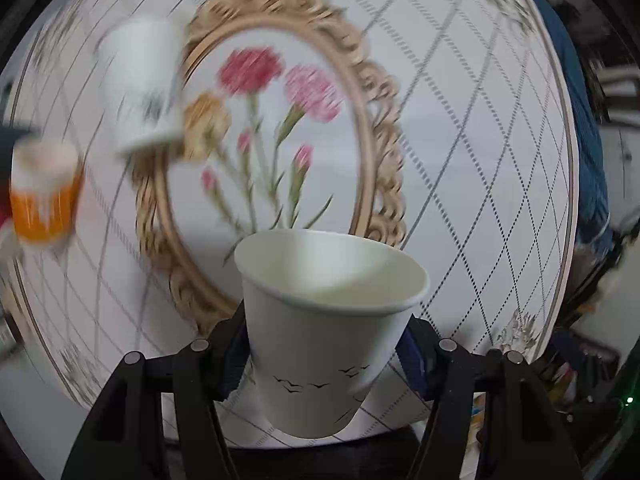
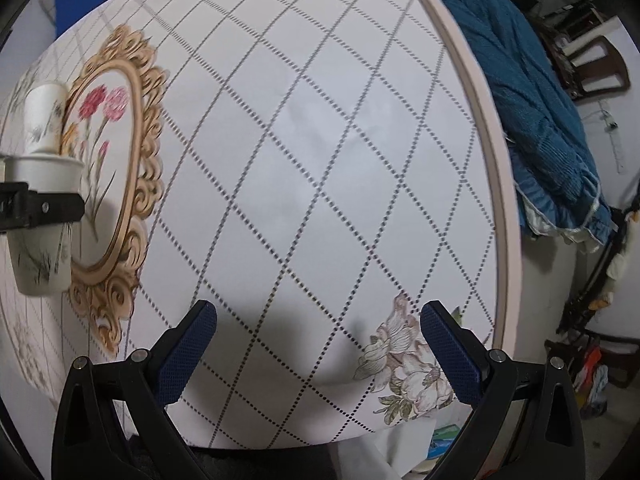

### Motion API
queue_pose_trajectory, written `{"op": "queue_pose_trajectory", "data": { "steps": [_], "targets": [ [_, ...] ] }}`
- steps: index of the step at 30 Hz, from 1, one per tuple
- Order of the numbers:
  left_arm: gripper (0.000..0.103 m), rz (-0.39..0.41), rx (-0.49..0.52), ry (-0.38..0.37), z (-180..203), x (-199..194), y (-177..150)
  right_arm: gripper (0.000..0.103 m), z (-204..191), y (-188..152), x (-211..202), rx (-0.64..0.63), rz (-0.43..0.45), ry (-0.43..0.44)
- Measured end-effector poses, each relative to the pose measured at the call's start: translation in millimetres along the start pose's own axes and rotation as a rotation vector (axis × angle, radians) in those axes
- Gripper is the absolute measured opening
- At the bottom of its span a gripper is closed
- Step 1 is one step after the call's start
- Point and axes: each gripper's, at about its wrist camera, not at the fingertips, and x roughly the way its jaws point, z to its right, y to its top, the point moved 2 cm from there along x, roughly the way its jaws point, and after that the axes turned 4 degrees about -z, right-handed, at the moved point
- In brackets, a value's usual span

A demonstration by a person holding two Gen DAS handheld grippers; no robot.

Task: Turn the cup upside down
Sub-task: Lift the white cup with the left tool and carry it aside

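A white paper cup with small black bird prints (image 1: 320, 332) is held upright, mouth up, between the pads of my left gripper (image 1: 322, 356), which is shut on its sides above the table. The same cup (image 2: 40, 224) and the left gripper show at the far left of the right wrist view. My right gripper (image 2: 318, 344) is open and empty, low over the tablecloth near a printed flower.
A second white cup (image 1: 140, 84) stands upside down at the back left, also seen in the right wrist view (image 2: 44, 116). An orange and white cup (image 1: 42, 192) is at the left edge. The round table (image 2: 496, 184) has a patterned cloth. A blue garment (image 2: 532, 100) lies beyond the right rim.
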Motion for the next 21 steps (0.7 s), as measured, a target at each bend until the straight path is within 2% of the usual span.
{"op": "queue_pose_trajectory", "data": {
  "steps": [6, 13, 16, 21],
  "targets": [
    [0.061, -0.038, -0.114, -0.040, -20.5, 11.1, -24.1, 0.103, -9.1, -15.9, 1.8, -0.080, -0.004, 0.003],
    [0.061, -0.074, -0.235, -0.116, -45.9, 41.0, -40.3, 0.103, -10.1, -13.1, 5.2, -0.104, -0.014, -0.009],
    [0.061, -0.060, -0.239, -0.114, -56.8, 48.3, -44.2, 0.103, -12.4, -11.6, 5.4, -0.106, -0.010, -0.025],
    [0.063, -0.035, -0.191, -0.081, -67.8, 49.6, -45.2, 0.103, -13.7, -6.1, 3.5, -0.090, -0.008, -0.039]
  ]
}}
